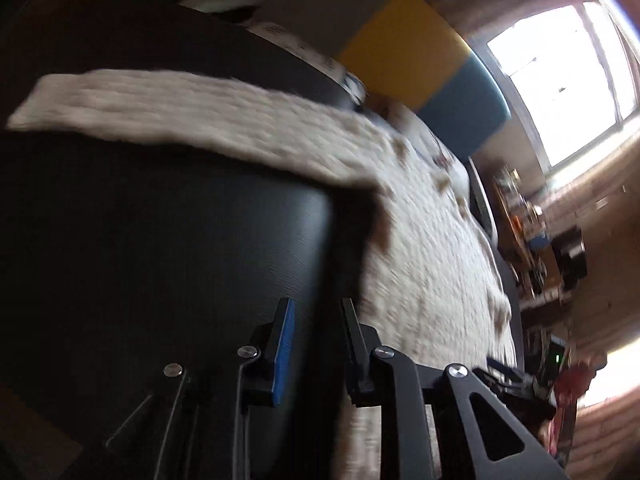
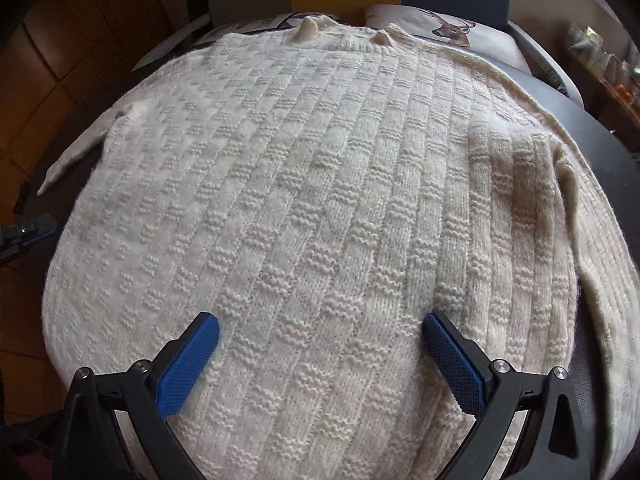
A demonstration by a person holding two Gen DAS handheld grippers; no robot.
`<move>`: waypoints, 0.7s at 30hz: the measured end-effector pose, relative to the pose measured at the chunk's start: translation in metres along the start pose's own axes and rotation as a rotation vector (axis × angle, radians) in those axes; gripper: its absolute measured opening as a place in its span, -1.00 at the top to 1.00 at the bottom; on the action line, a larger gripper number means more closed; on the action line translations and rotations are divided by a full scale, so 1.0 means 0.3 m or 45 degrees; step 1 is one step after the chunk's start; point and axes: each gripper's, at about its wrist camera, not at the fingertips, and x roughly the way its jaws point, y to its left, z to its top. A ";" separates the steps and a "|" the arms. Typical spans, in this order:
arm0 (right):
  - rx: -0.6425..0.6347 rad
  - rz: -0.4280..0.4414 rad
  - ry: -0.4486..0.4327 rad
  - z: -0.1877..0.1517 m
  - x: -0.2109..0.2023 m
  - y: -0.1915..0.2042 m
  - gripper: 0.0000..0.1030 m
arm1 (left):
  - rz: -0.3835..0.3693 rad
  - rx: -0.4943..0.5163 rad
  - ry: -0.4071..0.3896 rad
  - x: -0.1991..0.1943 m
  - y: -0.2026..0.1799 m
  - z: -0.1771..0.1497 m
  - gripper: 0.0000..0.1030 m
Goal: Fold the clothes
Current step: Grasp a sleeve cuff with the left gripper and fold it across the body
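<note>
A cream knitted sweater [image 2: 320, 168] lies flat on a black table [image 2: 580, 120], collar at the far side. One sleeve [image 2: 76, 156] sticks out to the left, and the other [image 2: 600, 260] runs down the sweater's right side. My right gripper [image 2: 320, 324] hovers over the lower body of the sweater, open wide, with nothing between its blue pads [image 2: 192, 356]. In the blurred left wrist view, my left gripper [image 1: 316, 308] stands over the bare table [image 1: 160, 240] just beside the sweater's edge [image 1: 420, 240]. Its jaws are apart and empty. The outstretched sleeve [image 1: 120, 100] lies ahead of it.
A deer-print cushion [image 2: 452, 28] sits behind the collar, with grey, yellow [image 1: 400, 44] and blue panels behind it. A bright window [image 1: 560, 80] and a cluttered shelf [image 1: 520, 216] stand on the right. Wooden flooring [image 2: 80, 60] shows on the left.
</note>
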 end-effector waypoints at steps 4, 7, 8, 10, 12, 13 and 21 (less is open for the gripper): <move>0.036 0.003 -0.027 0.015 -0.014 0.010 -1.00 | 0.054 -0.274 -0.120 -0.149 0.298 0.128 0.39; 0.047 0.026 -0.073 0.048 -0.029 0.047 -1.00 | 0.071 -0.444 -0.169 -0.202 0.477 0.228 0.34; 0.042 0.034 -0.089 0.062 -0.034 0.066 -1.00 | 0.076 -0.493 -0.181 -0.213 0.528 0.258 0.34; 0.014 0.045 -0.104 0.097 -0.033 0.131 -1.00 | 0.082 -0.556 -0.191 -0.205 0.590 0.302 0.33; -0.030 0.062 -0.109 0.130 -0.032 0.199 -1.00 | 0.097 -0.612 -0.203 -0.189 0.639 0.339 0.32; -0.058 0.069 -0.111 0.140 -0.033 0.234 -1.00 | 0.106 -0.633 -0.204 -0.178 0.655 0.354 0.31; -0.173 0.150 -0.121 0.255 -0.002 0.410 -1.00 | 0.112 -0.744 -0.192 -0.092 0.693 0.420 0.22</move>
